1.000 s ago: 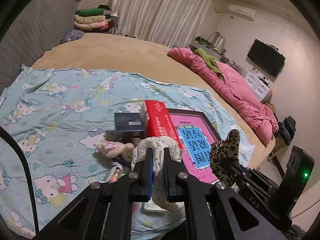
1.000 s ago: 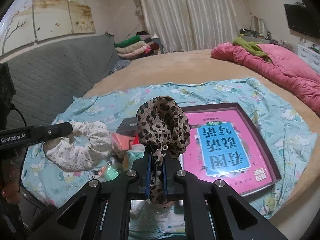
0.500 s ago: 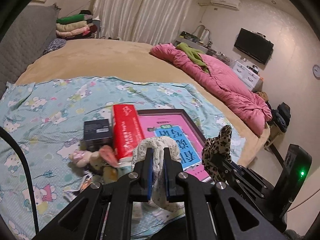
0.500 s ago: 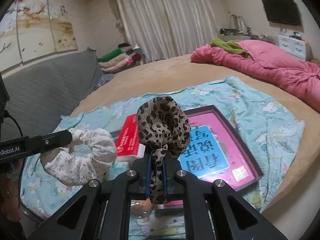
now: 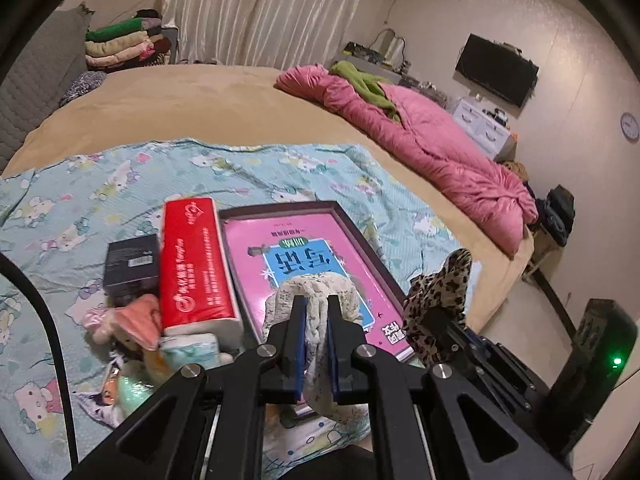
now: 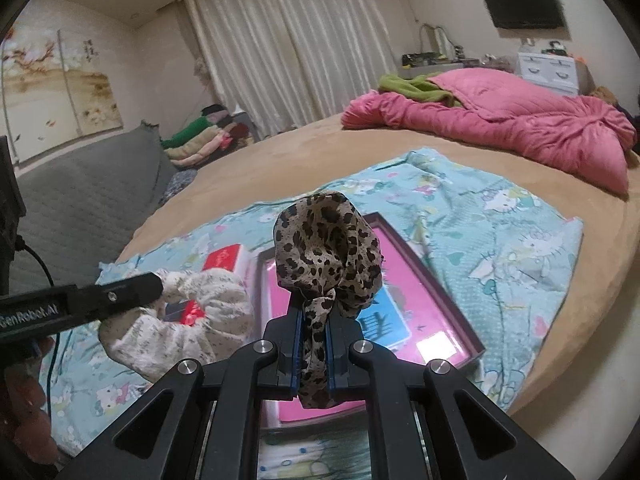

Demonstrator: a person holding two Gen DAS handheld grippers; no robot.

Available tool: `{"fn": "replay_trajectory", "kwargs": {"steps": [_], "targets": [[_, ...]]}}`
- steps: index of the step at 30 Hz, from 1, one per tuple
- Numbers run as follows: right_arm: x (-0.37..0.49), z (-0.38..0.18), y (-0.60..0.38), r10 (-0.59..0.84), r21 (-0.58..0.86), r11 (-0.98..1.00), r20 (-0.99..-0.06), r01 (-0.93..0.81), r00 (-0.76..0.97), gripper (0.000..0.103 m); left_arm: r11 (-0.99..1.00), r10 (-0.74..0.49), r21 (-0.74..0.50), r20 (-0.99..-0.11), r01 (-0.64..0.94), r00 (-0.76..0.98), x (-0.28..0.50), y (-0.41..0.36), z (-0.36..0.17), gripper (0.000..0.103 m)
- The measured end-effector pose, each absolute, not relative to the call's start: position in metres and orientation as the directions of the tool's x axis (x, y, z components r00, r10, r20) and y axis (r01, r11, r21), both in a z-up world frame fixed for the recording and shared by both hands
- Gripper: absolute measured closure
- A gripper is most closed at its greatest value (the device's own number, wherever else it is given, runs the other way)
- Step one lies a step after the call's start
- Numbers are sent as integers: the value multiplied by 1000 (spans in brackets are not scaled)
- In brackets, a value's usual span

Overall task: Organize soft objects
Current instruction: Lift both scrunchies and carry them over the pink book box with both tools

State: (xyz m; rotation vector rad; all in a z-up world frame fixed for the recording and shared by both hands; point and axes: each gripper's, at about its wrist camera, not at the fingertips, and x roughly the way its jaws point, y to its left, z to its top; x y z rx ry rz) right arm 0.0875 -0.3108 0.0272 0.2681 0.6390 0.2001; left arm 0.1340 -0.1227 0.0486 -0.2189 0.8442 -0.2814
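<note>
My left gripper (image 5: 316, 312) is shut on a white floral scrunchie (image 5: 316, 294), held above the near end of a pink book in a dark tray (image 5: 304, 248). The scrunchie also shows in the right wrist view (image 6: 192, 320). My right gripper (image 6: 314, 316) is shut on a leopard-print scrunchie (image 6: 326, 252), held up over the tray (image 6: 420, 280); it shows at the right of the left wrist view (image 5: 440, 296). Both grippers hang side by side near the bed's front edge.
A red tissue pack (image 5: 192, 260), a black box (image 5: 130, 264) and a pile of small soft toys and a pink cloth (image 5: 136, 320) lie left of the tray on a Hello Kitty sheet (image 5: 120, 184). A pink quilt (image 5: 420, 136) lies at the right.
Both grippers have swung right and risen with their scrunchies still held. The tray and book now sit more centrally under them. Nothing was let go.
</note>
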Motion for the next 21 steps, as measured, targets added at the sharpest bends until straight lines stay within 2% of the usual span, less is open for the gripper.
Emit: {"fn": "replay_trajectory", "kwargs": {"steps": [7,21], "targets": [[98,16,-323,207,250,966,-582,-69,786,94,942,-332,-288,-746,170,577,154,-150,17,94],[146,-38,-332,48,52,999,-724,-15,688,93,959,-281,-219,-820,181,499,178,-180,-41,94]]}}
